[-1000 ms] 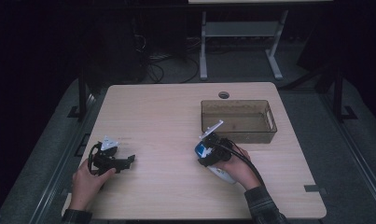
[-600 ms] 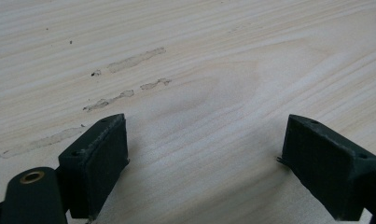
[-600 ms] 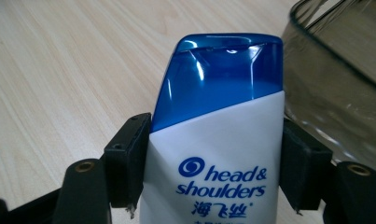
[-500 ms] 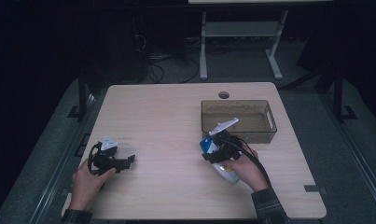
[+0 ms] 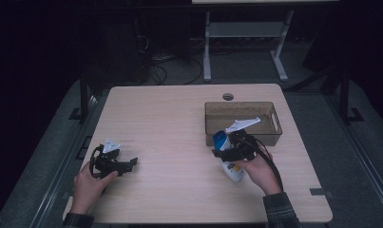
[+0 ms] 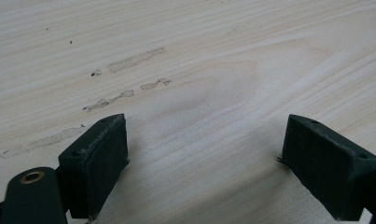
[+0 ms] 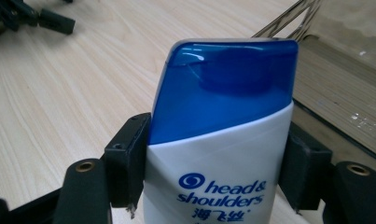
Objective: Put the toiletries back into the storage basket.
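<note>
Fingers (image 7: 125,163) of your right gripper (image 5: 229,152) clamp the Head & Shoulders shampoo bottle (image 7: 218,154) just below its blue cap, beside the brown bin (image 5: 270,111). The smooth bottle may slip or clip the rim. Left gripper (image 5: 114,162) rests open on the worktop (image 5: 170,118).

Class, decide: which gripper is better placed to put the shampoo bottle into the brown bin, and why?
The right. The right gripper is shut on the shampoo bottle, beside the brown bin. The left gripper is open over bare table, far across from it.
</note>
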